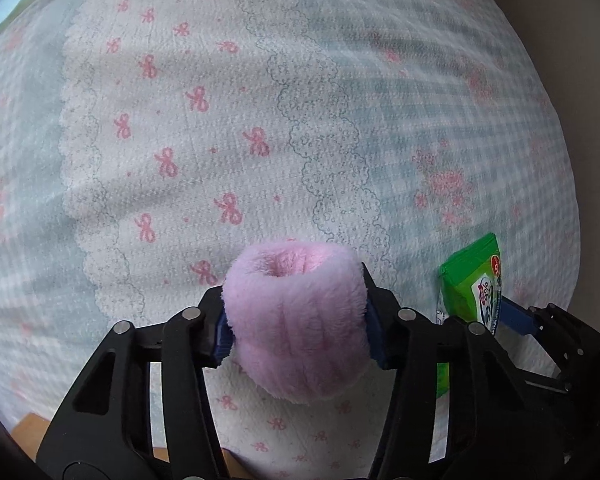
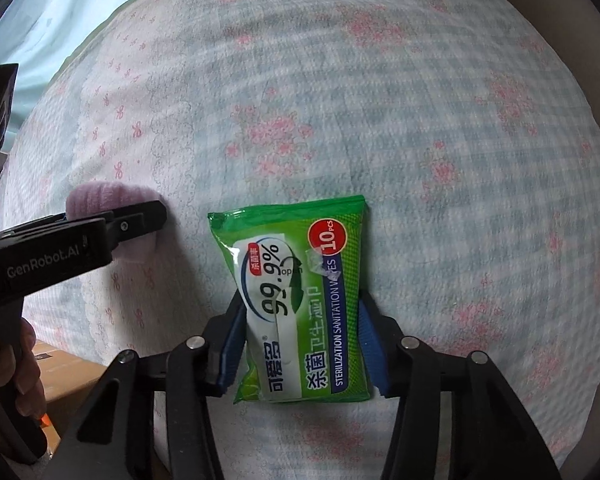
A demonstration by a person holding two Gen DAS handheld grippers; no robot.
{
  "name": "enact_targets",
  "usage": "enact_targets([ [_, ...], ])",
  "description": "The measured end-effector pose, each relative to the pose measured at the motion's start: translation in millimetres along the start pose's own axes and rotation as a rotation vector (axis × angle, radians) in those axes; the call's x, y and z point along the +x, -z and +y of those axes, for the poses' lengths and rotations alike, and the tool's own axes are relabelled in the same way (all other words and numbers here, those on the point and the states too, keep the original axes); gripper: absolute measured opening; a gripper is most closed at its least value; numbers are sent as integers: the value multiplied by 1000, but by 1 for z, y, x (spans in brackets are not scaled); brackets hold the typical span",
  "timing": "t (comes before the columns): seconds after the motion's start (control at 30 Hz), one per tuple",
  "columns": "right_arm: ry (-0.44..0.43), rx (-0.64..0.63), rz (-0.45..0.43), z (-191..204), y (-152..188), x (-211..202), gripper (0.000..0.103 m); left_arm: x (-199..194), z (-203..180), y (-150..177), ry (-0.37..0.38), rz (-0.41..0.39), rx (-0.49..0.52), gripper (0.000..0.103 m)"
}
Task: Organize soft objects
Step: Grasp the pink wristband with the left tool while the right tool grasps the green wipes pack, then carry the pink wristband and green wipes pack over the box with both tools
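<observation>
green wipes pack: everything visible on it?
The green wipes pack is a soft, glossy plastic pouch with a white label reading "99.9%", "STERILIZATION SANITATION WIPES" and Chinese text, plus a red "10 PCS" circle. It lies flat, label up, on the patterned bedspread. The right tongs grip its long sides near the lower end, blue pads pressing in.

The bedspread is white and pale blue-grey check, with pink bows down a white band left of centre, a lacy grey scalloped border, and pink flower clusters at the right of the frame. The fluffy roll is soft pink. The wipes pack is bright green with a white label, a navy stripe and a red circle
</observation>
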State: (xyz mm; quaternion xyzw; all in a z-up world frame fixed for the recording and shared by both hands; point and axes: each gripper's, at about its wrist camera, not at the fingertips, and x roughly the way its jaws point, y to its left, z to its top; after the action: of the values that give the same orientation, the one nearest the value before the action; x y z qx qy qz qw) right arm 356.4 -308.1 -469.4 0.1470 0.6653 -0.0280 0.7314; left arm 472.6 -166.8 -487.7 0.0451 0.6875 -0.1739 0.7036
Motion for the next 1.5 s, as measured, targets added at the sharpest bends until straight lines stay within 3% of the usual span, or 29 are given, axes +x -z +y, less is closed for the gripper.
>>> enact_targets([
  [0.13,-10,-9,-14,4,-3,-4,39,-10,0,2,-3,-21,2,34],
  [0.43,-54,-2,-64,-1,-6,-30,36,-52,-10,20,8,-80,12,32],
  [0.67,-78,5,-136,-12,5,-79,35,-115,-17,32,15,-154,19,33],
  [0.9,-88,-12,-229,-3,24,-147,35,-178,-47,52,11,-256,8,33],
  [1.2,-116,-107,-340,26,71,-247,35,-289,-54,128,-24,-405,-39,33],
  [1.5,-185,-268,-412,98,124,-311,35,-363,-1,217,-86,-485,-149,33],
])
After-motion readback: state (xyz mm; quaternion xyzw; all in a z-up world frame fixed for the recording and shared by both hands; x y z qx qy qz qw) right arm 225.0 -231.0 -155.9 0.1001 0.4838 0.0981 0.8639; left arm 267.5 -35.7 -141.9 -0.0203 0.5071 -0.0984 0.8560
